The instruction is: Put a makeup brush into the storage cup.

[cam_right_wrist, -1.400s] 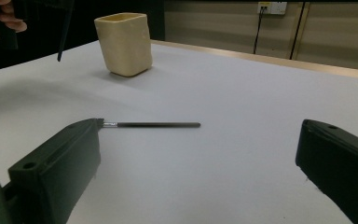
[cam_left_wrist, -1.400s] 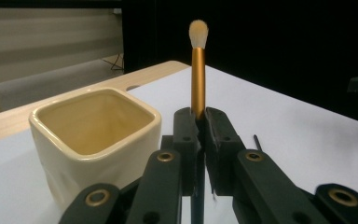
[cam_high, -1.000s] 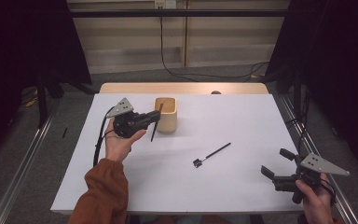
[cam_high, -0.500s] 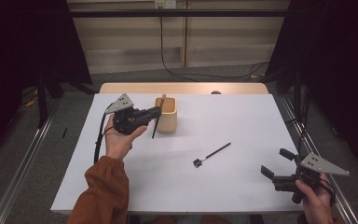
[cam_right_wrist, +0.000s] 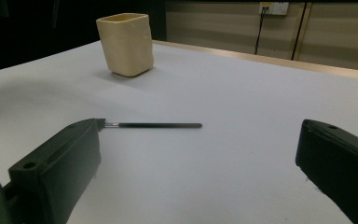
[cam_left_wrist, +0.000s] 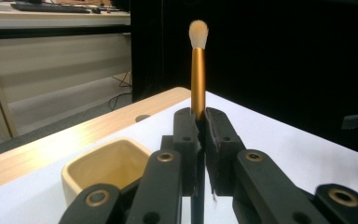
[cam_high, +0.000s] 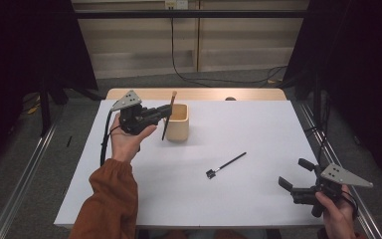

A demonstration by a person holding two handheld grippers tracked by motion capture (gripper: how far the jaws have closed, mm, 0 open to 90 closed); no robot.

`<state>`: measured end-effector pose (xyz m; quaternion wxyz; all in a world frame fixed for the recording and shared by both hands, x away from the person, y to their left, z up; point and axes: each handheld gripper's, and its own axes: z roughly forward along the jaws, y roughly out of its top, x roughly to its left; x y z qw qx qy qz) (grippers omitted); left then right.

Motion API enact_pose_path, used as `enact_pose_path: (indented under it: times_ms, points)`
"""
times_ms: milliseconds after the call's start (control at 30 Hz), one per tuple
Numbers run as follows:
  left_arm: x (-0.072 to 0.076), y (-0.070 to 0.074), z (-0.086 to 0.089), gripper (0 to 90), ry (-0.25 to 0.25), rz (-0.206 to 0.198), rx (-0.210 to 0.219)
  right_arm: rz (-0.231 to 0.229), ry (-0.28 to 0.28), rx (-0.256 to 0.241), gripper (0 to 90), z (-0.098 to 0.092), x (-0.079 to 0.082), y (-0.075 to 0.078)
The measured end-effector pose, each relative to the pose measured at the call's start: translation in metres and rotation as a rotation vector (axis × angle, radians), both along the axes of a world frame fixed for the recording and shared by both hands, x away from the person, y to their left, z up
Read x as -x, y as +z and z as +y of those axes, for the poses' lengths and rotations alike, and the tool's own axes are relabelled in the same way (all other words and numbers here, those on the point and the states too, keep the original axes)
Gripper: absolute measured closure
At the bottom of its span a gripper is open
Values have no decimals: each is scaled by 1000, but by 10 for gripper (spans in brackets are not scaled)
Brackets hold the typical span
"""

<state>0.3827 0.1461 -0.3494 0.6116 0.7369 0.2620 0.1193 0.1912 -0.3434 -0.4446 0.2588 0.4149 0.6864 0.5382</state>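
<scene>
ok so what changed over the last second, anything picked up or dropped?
Nothing picked up or dropped. The left gripper stays shut on the gold-handled brush and has tipped it from slanting to nearly upright, bristles up, next to the cream cup. The right gripper is still open and parked at the near right corner. The thin black brush and the cup have not moved.

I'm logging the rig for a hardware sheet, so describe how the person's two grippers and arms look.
Both grippers are black, each with two blocky jaws on linked arms with brass-coloured pivot rivets. The left gripper carries a grey three-cornered plate on top, and a black cable trails from it. The right gripper bears the same grey plate. The left forearm wears a rust-orange sleeve.
</scene>
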Motion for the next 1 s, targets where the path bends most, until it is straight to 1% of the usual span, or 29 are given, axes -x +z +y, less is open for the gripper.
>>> enact_pose_path:
  times_ms: [67, 100, 133, 200, 233, 267, 367, 400, 433, 500, 533, 633, 667, 833, 900, 1000]
  points:
    - [-2, 2, -3, 840, 0, 3, -2, 0, 2, -2, 0, 0, 0, 0]
    - [-3, 3, -4, 840, 7, 1, -19, 1, 2, -3, 0, 0, 0, 0]
    - [-3, 3, -4, 840, 7, 1, -19, 1, 2, -3, 0, 0, 0, 0]
    - [-7, 6, -4, 841, 9, 8, 3, 1, 1, -3, 0, 0, 0, 0]
    - [-8, 7, -4, 840, 16, 6, 4, 0, 4, 0, 0, 0, 0, 0]
    - [-10, 10, -4, 840, 25, -7, -5, -1, 4, -1, 0, 0, 0, 0]
    - [-12, 14, -5, 840, 26, -15, -8, 1, 2, -2, 0, 0, 0, 0]
    - [-12, 15, -6, 840, 27, -22, -15, 1, 1, -1, 0, 0, 0, 0]
    - [-12, 18, -8, 840, 23, -32, -32, 0, -3, 1, 0, 0, 0, 0]
    - [-12, 19, -9, 840, 25, -33, -38, 0, -4, -1, 0, 0, 0, 0]
    - [-14, 21, -10, 841, 24, -34, -30, -2, -3, 4, 0, -1, 0, 0]
    - [-16, 24, -11, 840, 27, -36, -37, -2, -4, 1, 0, 0, 0, 0]
    - [-18, 25, -11, 840, 26, -35, -29, 0, -3, 2, 0, 0, 0, 0]
    - [-24, 31, -16, 841, 50, -41, -21, 1, 0, 1, 0, 0, 0, 0]
    - [-27, 32, -18, 841, 49, -42, -16, 0, -1, 1, 0, 0, 0, 0]
    - [-30, 35, -22, 841, 50, -43, -23, -3, -1, 3, 0, -1, 0, 0]
